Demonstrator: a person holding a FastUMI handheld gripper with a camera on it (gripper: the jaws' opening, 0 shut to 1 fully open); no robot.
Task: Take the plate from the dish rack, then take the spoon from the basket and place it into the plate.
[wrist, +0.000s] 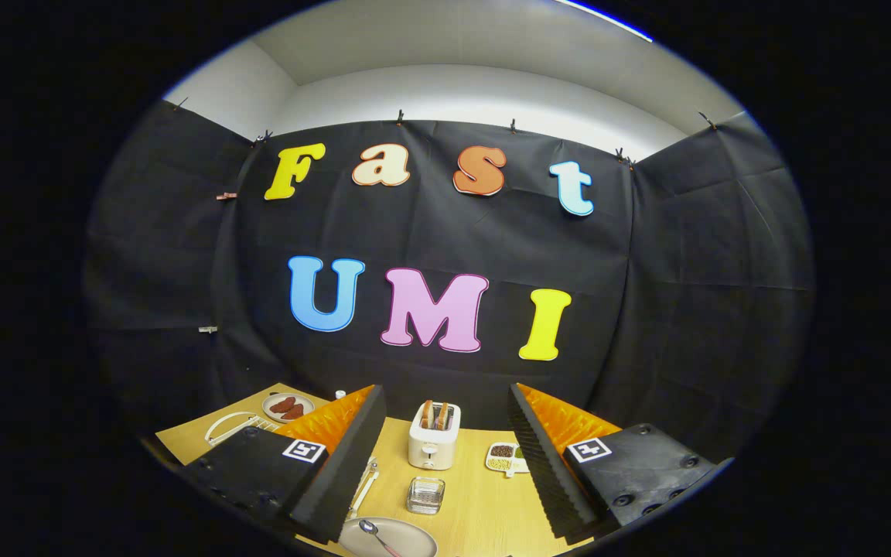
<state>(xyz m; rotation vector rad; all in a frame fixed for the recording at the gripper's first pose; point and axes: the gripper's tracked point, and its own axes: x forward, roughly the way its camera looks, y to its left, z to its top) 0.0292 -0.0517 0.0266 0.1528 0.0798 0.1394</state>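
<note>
My gripper (445,464) stands open above the wooden table, its two fingers spread wide with nothing between them. Below and between the fingers, nearer the left one, a grey plate (407,535) lies flat on the table with a metal spoon (376,534) resting in it. A white wire dish rack (230,427) stands beyond the left finger, partly hidden by it. A pale utensil-like piece (366,481) shows just beside the left finger's inner side; what it belongs to I cannot tell.
A white toaster (433,439) with bread slices in it stands ahead between the fingers. A small clear glass dish (425,495) sits in front of it. A white divided dish (506,458) with grains is to the right, and a plate with brown pieces (288,407) far left.
</note>
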